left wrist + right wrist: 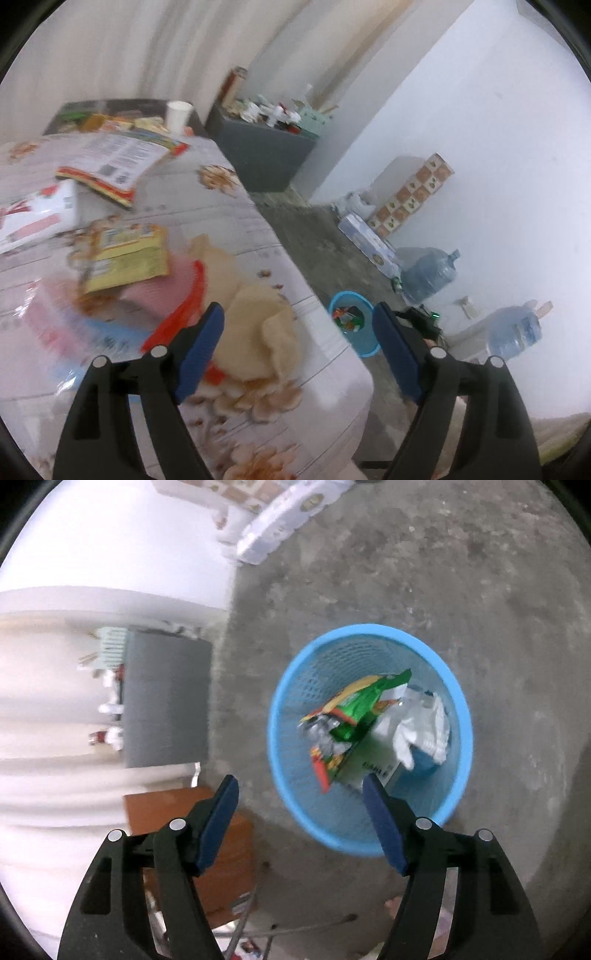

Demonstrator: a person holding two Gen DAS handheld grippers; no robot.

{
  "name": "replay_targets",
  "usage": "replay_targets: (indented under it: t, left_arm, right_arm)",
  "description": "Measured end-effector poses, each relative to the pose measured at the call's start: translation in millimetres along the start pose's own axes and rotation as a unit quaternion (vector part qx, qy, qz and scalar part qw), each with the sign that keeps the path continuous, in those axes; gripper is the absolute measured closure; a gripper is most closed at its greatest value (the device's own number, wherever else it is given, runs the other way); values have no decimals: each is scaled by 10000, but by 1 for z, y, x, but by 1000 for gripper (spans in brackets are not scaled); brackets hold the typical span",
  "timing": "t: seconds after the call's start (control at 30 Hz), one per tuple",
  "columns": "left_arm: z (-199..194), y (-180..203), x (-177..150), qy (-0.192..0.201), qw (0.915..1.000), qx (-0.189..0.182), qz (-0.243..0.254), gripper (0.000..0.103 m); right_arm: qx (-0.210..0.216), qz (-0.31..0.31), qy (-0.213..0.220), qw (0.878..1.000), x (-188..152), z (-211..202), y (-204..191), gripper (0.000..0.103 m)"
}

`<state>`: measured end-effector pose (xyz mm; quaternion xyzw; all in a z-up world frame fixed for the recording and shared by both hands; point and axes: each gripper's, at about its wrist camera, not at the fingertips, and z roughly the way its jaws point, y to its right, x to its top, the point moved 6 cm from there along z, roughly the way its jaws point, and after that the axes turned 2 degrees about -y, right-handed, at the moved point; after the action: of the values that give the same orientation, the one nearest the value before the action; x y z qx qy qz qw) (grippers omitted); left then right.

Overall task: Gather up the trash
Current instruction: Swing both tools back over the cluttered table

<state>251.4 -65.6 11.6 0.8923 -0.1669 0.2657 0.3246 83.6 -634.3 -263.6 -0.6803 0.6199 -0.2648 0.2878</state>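
From the left wrist, we see our left gripper (299, 325) spread wide and empty over the table (325, 373) edge, a cream wrapper (255, 325) just beyond its left finger and a yellow packet (125, 258) further off. From the right wrist, our right gripper (301, 797) hangs wide open and empty above the blue basket (280, 753) on the floor, which holds a green wrapper (354, 716) and white paper (424, 731).

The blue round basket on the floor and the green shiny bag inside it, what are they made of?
The blue round mesh basket looks like moulded plastic: even colour, walls pierced with small holes, smooth rim. The green shiny snack bag seems to be foil-lined plastic film: it is crumpled, glossy, with silver showing inside. The right gripper hangs open above.
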Motion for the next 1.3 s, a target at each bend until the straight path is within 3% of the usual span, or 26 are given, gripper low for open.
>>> replay_targets:
  t: [0.23, 0.43, 0.57, 0.77, 0.87, 0.97, 1.07, 1.3]
  left_arm:
    - [-51, -40, -40, 343, 9968, 682, -226, 10]
    - [-83, -77, -71, 514, 9898, 1238, -489, 6]
    - [-90, -93, -87, 518, 9867, 1403, -643, 6]
    - [-86, -109, -82, 632, 9787, 1935, -260, 6]
    - [-78, -135, -68, 573, 9775, 1891, -742, 6]
    - [-70, -163, -58, 571, 9774, 1407, -1473, 6]
    - [-55, -198, -51, 486, 9677, 928, -2295, 9]
    - [-27, -238, -51, 293, 9423, 511, -3295, 27]
  right_arm:
    - [395, -566, -304, 9972, -78, -59, -34, 23]
    - [589, -1654, -488, 9833, -151, -83, -102, 20]
    - [713, -2497, -607, 9638, -205, -87, -156, 15]
    - [788, -3920, -1161, 9092, -312, -57, -235, 13]
    - [888, -4168, -1387, 8939, -349, -39, -256, 13]
    - [1032, -4248, -1687, 8834, -381, -18, -272, 13]
    - [1046, -4310, -1915, 8756, -403, 1, -281, 13]
    - [956, -4448, -2120, 8649, -422, 15, -292, 13]
